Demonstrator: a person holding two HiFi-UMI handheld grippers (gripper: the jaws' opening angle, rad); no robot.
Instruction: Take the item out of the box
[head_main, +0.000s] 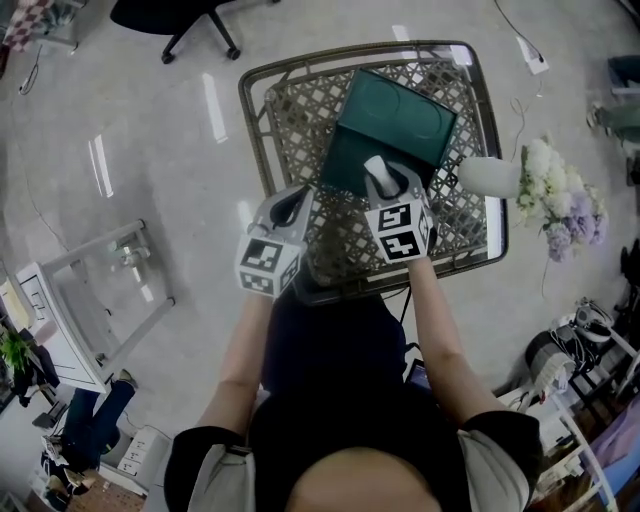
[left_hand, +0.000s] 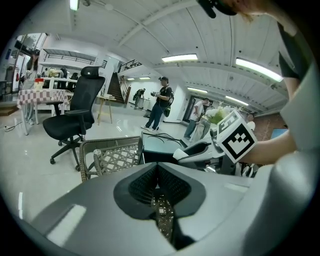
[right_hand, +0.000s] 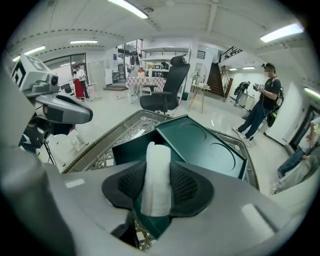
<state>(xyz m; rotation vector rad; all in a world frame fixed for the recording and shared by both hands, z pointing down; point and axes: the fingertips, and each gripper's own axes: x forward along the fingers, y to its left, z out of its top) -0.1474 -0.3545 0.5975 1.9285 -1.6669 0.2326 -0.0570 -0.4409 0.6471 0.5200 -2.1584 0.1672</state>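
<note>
A dark green box (head_main: 345, 165) stands open on a wicker table (head_main: 258, 130), its lid (head_main: 398, 118) tipped back. My right gripper (head_main: 385, 182) is shut on a white rolled towel (head_main: 377, 172), held just above the box's opening. In the right gripper view the roll (right_hand: 156, 175) stands upright between the black pads (right_hand: 187, 186), with the box (right_hand: 127, 150) and its lid (right_hand: 202, 145) below it. My left gripper (head_main: 295, 205) hangs at the table's near left, jaws together on nothing. In its own view the pads (left_hand: 142, 182) meet over the wicker.
A black office chair (left_hand: 75, 117) stands on the floor beyond the table. A white oval object (head_main: 490, 177) and a bunch of flowers (head_main: 560, 200) sit at the table's right. A glass rack (head_main: 110, 290) stands to the left. People (right_hand: 265, 97) stand farther off.
</note>
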